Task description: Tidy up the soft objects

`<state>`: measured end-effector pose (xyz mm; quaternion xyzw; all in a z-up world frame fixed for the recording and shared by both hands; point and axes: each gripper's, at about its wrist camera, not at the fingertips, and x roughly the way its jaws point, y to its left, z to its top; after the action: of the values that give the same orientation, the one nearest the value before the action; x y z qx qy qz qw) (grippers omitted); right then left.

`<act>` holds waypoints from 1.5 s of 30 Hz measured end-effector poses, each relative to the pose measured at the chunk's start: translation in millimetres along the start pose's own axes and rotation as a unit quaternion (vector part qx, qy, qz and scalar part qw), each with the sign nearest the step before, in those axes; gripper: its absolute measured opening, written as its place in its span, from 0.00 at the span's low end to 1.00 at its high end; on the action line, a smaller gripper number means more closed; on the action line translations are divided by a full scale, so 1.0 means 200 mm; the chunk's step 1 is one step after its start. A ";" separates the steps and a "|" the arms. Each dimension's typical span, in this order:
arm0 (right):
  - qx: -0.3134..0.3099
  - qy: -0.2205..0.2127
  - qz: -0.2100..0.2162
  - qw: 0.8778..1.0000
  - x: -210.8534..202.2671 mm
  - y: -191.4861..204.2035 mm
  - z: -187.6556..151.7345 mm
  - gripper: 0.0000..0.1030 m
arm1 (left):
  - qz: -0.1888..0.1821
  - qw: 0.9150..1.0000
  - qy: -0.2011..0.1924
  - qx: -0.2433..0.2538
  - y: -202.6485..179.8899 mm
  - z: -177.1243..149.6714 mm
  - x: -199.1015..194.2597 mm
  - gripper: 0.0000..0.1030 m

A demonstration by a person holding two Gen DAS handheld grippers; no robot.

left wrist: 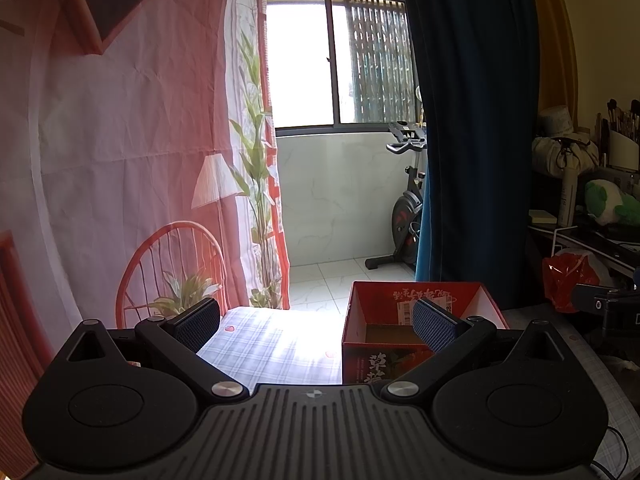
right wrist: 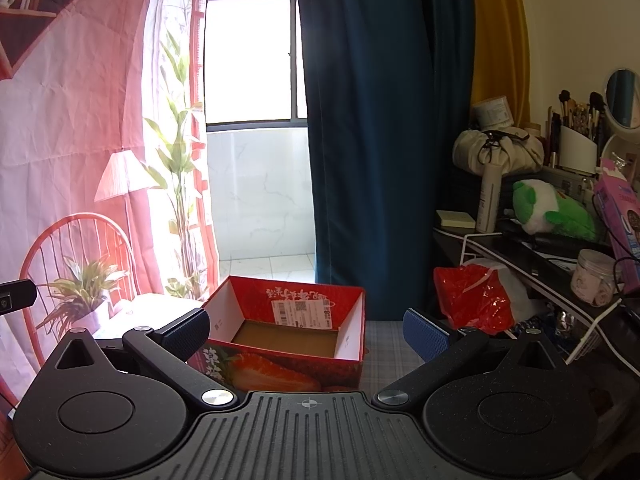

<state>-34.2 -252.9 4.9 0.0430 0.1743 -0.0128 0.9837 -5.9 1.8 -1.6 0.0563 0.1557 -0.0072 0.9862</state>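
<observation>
Left wrist view shows our left gripper (left wrist: 316, 322) with its jaws spread wide and nothing between them, the red strawberry box (left wrist: 416, 332) sitting on the checked tablecloth (left wrist: 272, 344) just ahead of the right-hand jaw. In the right wrist view our right gripper (right wrist: 306, 330) is likewise spread and empty, the same box (right wrist: 288, 328) lying between its jaws. A green-and-white plush toy (right wrist: 550, 210) rests on the cluttered shelf (right wrist: 520, 240), well beyond the right-hand jaw.
</observation>
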 end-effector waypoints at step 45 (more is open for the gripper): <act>0.007 -0.008 0.058 0.998 0.16 -0.12 -0.39 1.00 | -0.025 0.999 0.031 0.016 0.00 -0.27 0.26 1.00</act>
<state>-32.4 -271.0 -81.1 0.0596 0.1635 0.0424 0.9838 26.8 8.4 -67.5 0.0685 0.1874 -0.0327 0.9793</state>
